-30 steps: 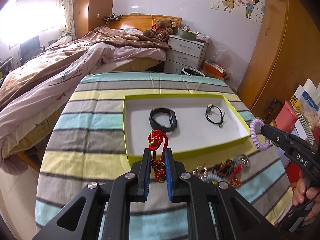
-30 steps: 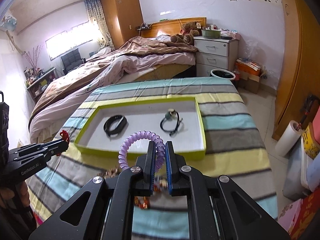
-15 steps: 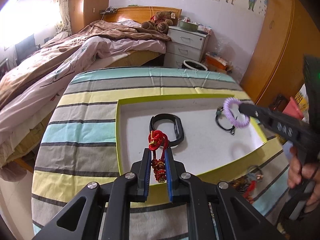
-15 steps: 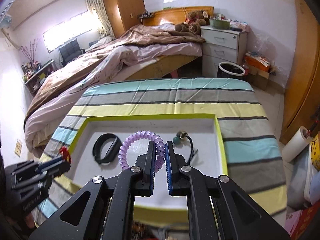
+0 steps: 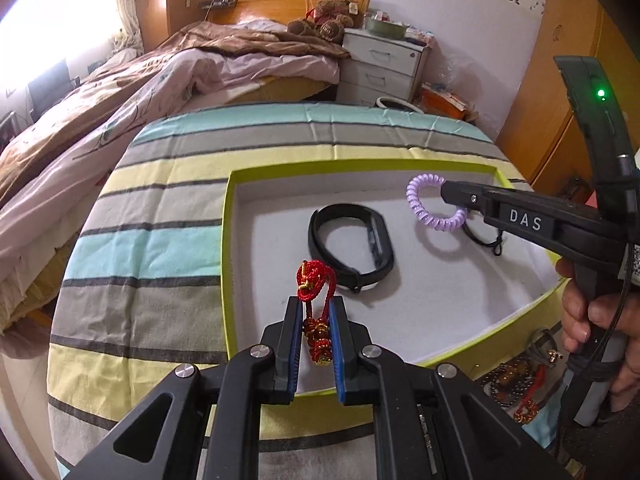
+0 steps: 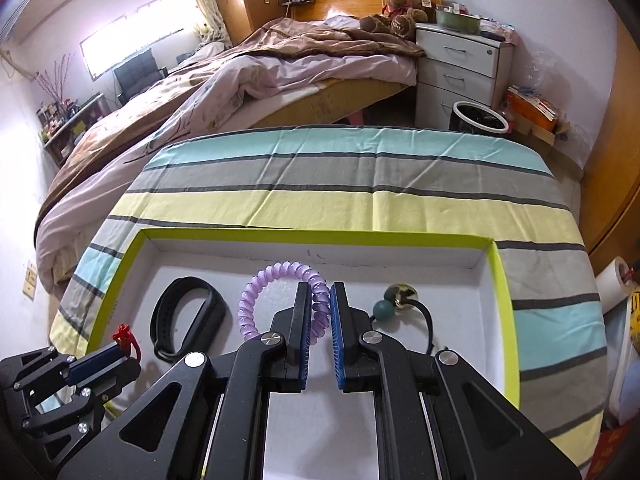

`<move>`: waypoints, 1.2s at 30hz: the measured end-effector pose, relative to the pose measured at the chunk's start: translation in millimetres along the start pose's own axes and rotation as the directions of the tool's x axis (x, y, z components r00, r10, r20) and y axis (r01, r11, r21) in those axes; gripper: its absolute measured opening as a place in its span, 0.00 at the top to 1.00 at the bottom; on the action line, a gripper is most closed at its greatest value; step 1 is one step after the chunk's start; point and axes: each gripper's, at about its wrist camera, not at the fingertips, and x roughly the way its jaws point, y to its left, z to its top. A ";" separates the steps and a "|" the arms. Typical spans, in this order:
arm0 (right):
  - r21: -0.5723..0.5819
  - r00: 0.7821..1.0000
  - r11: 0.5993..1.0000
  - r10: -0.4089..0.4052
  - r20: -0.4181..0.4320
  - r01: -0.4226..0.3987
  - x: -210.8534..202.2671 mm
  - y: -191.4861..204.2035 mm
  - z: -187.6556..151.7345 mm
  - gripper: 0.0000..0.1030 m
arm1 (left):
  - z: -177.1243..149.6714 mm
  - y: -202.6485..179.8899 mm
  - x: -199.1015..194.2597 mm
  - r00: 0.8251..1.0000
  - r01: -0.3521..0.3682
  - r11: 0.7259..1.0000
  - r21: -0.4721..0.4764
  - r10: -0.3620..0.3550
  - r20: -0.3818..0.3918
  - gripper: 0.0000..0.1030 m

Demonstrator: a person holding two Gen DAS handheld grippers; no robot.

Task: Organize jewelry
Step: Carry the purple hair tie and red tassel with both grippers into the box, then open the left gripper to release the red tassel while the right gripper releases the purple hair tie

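Left wrist view: a red cord bracelet (image 5: 316,312) with gold and red beads hangs pinched between the two fingers of the left gripper (image 5: 316,344), its knotted loop standing up past the fingertips. It is held above the near left part of a shallow tray (image 5: 230,264) with a white floor and a yellow-green rim. Just beyond the cord, flat on the tray floor, lies a black wristband (image 5: 352,248). To the right, the right gripper (image 5: 452,198) reaches in over the tray, clamped on a purple spiral hair tie (image 5: 434,208) that hangs in the air from its tip. Under that gripper a black cord bracelet (image 5: 486,238) lies on the tray floor, partly hidden. The person's hand (image 5: 592,316) grips the handle at the right edge. Near it, outside the tray's near right corner, a small heap of other beaded jewelry (image 5: 516,384) rests on the striped cloth (image 5: 160,240) that covers the table.

From the right wrist view the purple tie (image 6: 276,292) is squeezed between the right gripper's (image 6: 320,312) fingers, its loop bulging to the left above the tray floor. The black wristband (image 6: 186,316) lies left of it, and the black cord bracelet with a teal bead and a gold bead (image 6: 404,304) lies to the right. The left gripper (image 6: 120,354) with the red cord shows at lower left, over the tray's near left corner. Beyond the table stand a bed (image 6: 240,76) and a white nightstand (image 6: 460,68).
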 end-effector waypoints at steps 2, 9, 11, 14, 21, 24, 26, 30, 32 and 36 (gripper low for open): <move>-0.021 1.000 1.000 -0.015 -0.008 0.015 3.6 3.2 0.8 0.91 | -0.1 1.4 1.5 1.000 0.007 1.000 -0.005 -0.007 0.001 0.87; -0.043 0.999 0.999 -0.034 -0.032 0.033 12.3 3.8 0.6 0.91 | 0.1 5.3 8.8 1.000 0.019 1.000 -0.025 -0.019 -0.015 0.87; -0.053 0.998 0.998 -0.043 -0.037 0.041 14.3 4.3 0.6 0.90 | 0.5 5.5 10.1 1.000 0.021 0.999 -0.024 -0.022 -0.019 0.87; -0.051 0.998 0.998 -0.038 -0.043 0.036 15.7 3.4 -0.2 0.90 | 0.1 5.2 10.4 1.000 0.020 1.000 -0.024 -0.020 -0.018 0.87; -0.051 0.998 0.998 -0.040 -0.056 0.038 20.0 3.1 -0.7 0.90 | 1.3 5.6 11.6 1.000 0.021 1.000 -0.022 -0.022 -0.020 0.87; -0.048 0.998 0.998 -0.044 -0.052 0.042 18.8 3.6 -0.7 0.90 | 1.0 4.6 11.1 1.000 0.023 0.999 -0.022 -0.023 -0.019 0.84; -0.042 0.998 0.999 -0.035 -0.049 0.033 17.3 3.6 -0.6 0.90 | 1.0 4.1 10.8 0.999 0.027 0.999 -0.025 -0.027 -0.018 0.82; -0.050 0.999 0.998 -0.034 -0.042 0.032 15.0 6.0 -0.9 0.88 | 0.1 2.3 8.6 0.999 0.042 0.999 -0.024 -0.042 -0.019 0.75; -0.048 0.999 0.998 -0.032 -0.036 0.030 13.1 6.1 -1.5 0.86 | -0.5 0.8 4.8 0.999 0.039 0.999 -0.022 -0.039 -0.011 0.69; -0.042 1.000 0.999 -0.018 -0.020 0.017 5.2 6.4 -3.3 0.86 | -2.8 0.4 -3.3 0.999 0.048 0.998 -0.030 -0.048 0.003 0.64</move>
